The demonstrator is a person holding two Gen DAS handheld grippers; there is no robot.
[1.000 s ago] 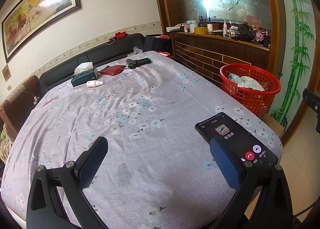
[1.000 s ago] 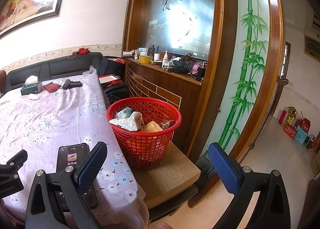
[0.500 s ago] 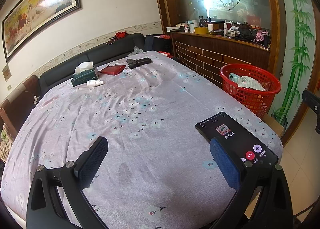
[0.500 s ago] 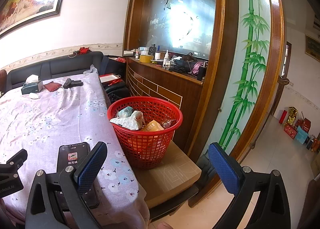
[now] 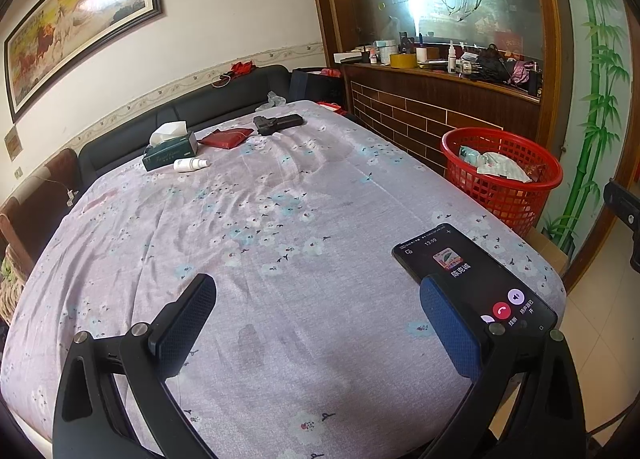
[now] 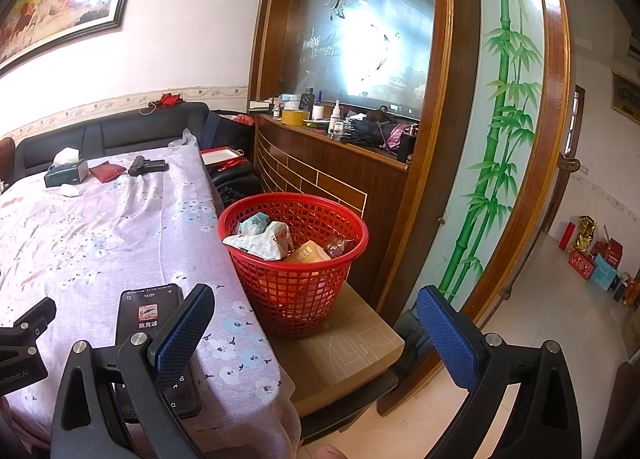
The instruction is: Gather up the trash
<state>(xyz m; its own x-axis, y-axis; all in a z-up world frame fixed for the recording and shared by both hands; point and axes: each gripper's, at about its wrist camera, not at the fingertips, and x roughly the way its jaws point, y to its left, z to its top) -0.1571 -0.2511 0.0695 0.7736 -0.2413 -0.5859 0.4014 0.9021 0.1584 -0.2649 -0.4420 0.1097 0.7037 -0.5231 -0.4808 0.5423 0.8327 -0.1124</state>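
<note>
Over a desk [image 5: 248, 227] covered in a lilac flowered cloth, the left gripper [image 5: 316, 323] is hovering with its blue-padded fingers spread apart, gripping nothing. A phone [image 5: 472, 275] with a lit call screen is lying at its 2 o'clock. The right gripper [image 6: 316, 323] is likewise gaping wide and empty. At its 12 o'clock, the red basket [image 6: 296, 291] is sitting on a cardboard box [image 6: 348, 355] beside the desk, holding crumpled wrappers [image 6: 264, 239].

Both the left gripper [image 5: 316, 323] and right gripper [image 6: 316, 323] hang level, jaws spread wide, holding nothing
</note>
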